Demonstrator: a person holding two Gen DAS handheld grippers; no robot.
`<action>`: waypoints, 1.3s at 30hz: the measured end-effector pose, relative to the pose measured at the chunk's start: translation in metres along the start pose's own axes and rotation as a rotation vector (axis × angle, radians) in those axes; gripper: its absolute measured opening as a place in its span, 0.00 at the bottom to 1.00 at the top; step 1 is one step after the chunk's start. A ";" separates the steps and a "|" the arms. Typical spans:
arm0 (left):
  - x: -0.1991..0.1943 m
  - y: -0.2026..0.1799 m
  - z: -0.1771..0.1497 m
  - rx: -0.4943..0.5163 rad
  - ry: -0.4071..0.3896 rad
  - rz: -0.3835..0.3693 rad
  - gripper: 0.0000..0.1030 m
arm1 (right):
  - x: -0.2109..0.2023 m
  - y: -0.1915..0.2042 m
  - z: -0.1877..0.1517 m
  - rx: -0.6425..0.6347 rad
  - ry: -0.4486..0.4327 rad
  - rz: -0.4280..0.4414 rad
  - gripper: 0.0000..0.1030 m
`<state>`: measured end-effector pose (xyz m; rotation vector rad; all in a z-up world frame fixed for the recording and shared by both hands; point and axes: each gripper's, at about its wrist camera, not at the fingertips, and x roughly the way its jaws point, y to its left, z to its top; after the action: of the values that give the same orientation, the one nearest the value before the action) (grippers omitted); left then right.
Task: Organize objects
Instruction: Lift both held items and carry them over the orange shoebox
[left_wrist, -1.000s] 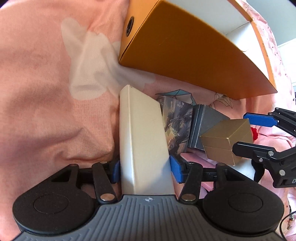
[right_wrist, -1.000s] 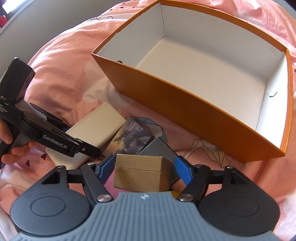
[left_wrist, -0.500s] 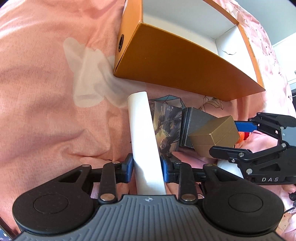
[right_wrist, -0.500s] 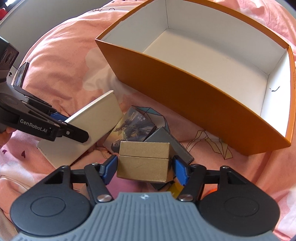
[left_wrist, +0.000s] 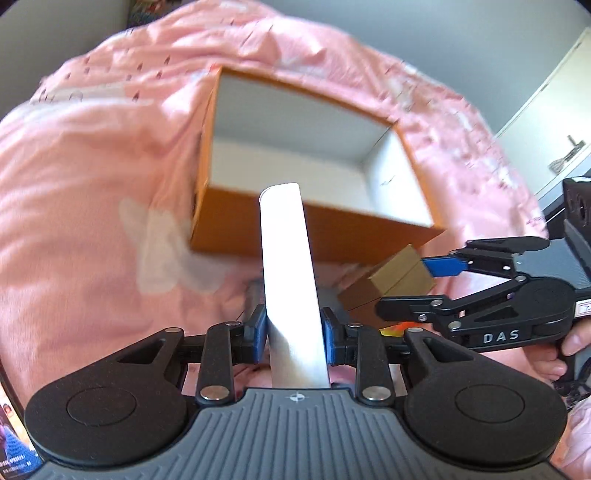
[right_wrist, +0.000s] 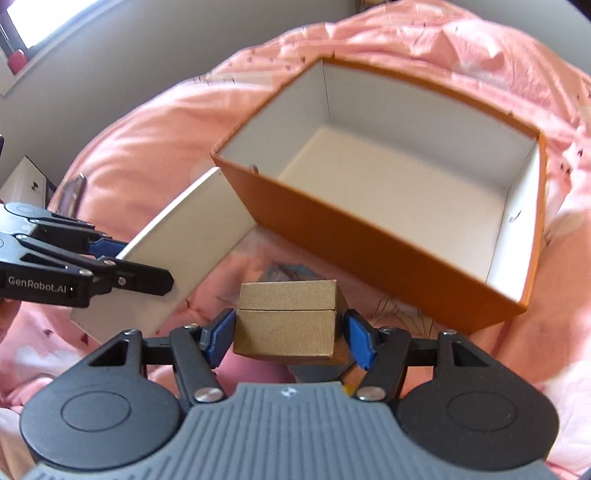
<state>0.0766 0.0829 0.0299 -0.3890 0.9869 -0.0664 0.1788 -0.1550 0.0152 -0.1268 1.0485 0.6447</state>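
My left gripper (left_wrist: 293, 330) is shut on a flat white box (left_wrist: 290, 280), held on edge above the pink bedding; the box also shows in the right wrist view (right_wrist: 184, 243). My right gripper (right_wrist: 290, 332) is shut on a small gold box (right_wrist: 288, 317), which also shows in the left wrist view (left_wrist: 391, 284). An open orange box (right_wrist: 369, 254) with a white, empty inside lies ahead of both grippers; it also shows in the left wrist view (left_wrist: 295, 225). Both held boxes are lifted, near its front wall.
Pink bedding (left_wrist: 92, 206) covers the whole surface. A grey item (right_wrist: 317, 371) and something yellow lie under the gold box, mostly hidden. A grey wall (right_wrist: 129, 55) stands behind the bed. White furniture (right_wrist: 22, 181) is at the far left.
Both grippers have risen with their boxes. The orange box's inside now shows more from above. The card pack and grey box on the bedding have dropped out of sight.
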 end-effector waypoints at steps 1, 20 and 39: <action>-0.004 -0.005 0.004 0.008 -0.025 -0.010 0.32 | -0.008 0.002 0.003 -0.009 -0.025 -0.003 0.63; 0.065 -0.064 0.109 0.155 -0.227 0.175 0.32 | -0.036 -0.063 0.081 0.138 -0.253 -0.255 0.63; 0.183 -0.042 0.091 0.359 0.108 0.520 0.33 | 0.054 -0.098 0.087 0.201 -0.057 -0.231 0.63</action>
<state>0.2579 0.0284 -0.0571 0.2077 1.1317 0.2062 0.3174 -0.1766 -0.0046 -0.0531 1.0193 0.3303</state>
